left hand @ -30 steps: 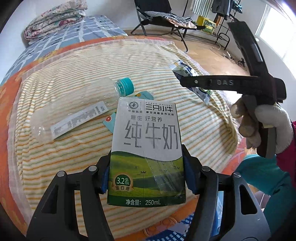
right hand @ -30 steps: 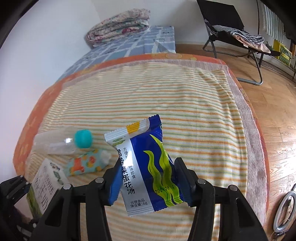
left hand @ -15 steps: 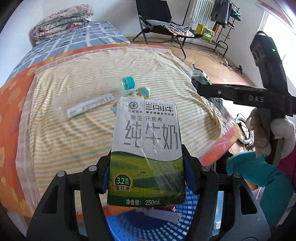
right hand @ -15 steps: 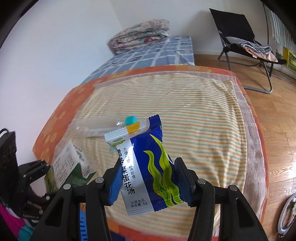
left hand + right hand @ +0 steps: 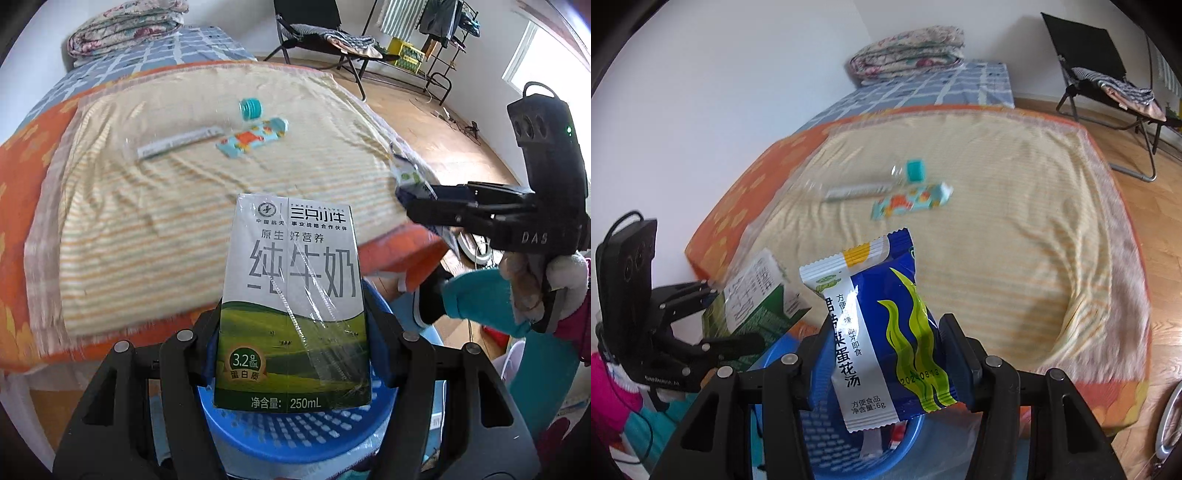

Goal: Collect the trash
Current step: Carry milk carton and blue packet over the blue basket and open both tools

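My left gripper (image 5: 291, 354) is shut on a white and green 250 mL milk carton (image 5: 291, 295) and holds it above a blue perforated basket (image 5: 295, 424) by the bed's near edge. My right gripper (image 5: 882, 350) is shut on a blue soup sachet (image 5: 882, 325) over the same basket (image 5: 849, 443). A clear plastic bottle (image 5: 177, 140) with a teal cap and a small teal patterned wrapper (image 5: 251, 138) lie on the striped blanket. The right gripper also shows at the right of the left wrist view (image 5: 413, 199). The left gripper also shows in the right wrist view (image 5: 713, 317).
The bed carries a striped yellow blanket (image 5: 147, 221) over an orange sheet. A folded quilt (image 5: 125, 26) lies at the far end. A black folding chair (image 5: 314, 29) and a clothes rack stand on the wooden floor beyond.
Both grippers have pulled back from the bed with their items and now hang over the blue basket. The bottle and wrapper stay on the blanket, now farther away.
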